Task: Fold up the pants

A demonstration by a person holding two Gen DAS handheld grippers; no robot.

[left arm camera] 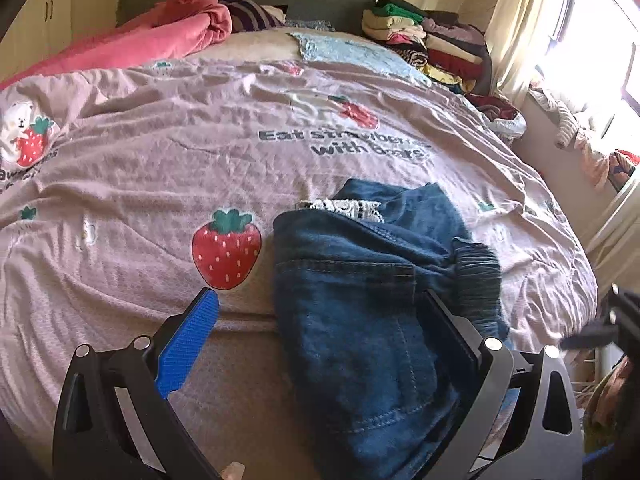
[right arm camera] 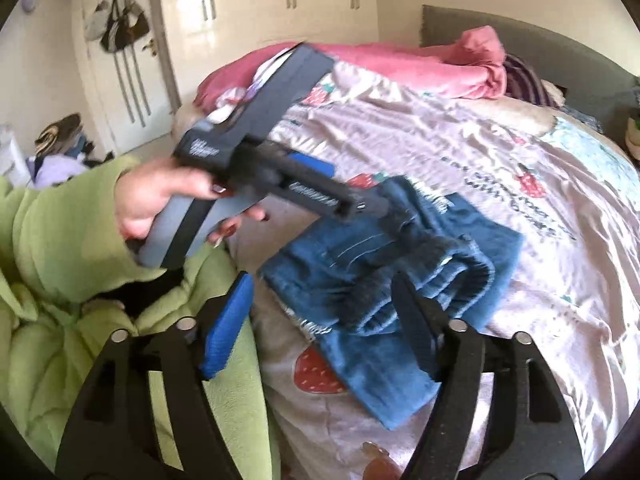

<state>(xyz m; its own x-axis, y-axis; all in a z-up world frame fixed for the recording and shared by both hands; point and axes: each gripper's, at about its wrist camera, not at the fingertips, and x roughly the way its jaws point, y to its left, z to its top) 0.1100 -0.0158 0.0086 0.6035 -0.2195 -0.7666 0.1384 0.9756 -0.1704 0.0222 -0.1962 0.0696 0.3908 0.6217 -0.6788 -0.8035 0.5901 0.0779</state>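
Note:
Blue denim pants (left arm camera: 352, 280) lie folded in a bundle on the strawberry-print bed cover (left arm camera: 160, 160), near the bed's front edge. A dark ribbed band (left arm camera: 478, 276) and a bit of white lace show on top. My left gripper (left arm camera: 320, 308) is open wide just above them, its blue pad (left arm camera: 192, 340) over the cover and its other finger over the denim. In the right wrist view the pants (right arm camera: 496, 252) lie ahead of my right gripper (right arm camera: 320, 300), which is open with nothing pressed between its fingers. A hand (right arm camera: 160, 196) in a green sleeve holds the left gripper above the pants.
A pink blanket (left arm camera: 152, 36) is bunched at the head of the bed by the grey headboard (left arm camera: 320, 0). Stacked folded clothes (left arm camera: 432, 40) stand at the back right beside a curtained window (left arm camera: 592, 40). Bags hang on a white door (right arm camera: 120, 28) next to wardrobes.

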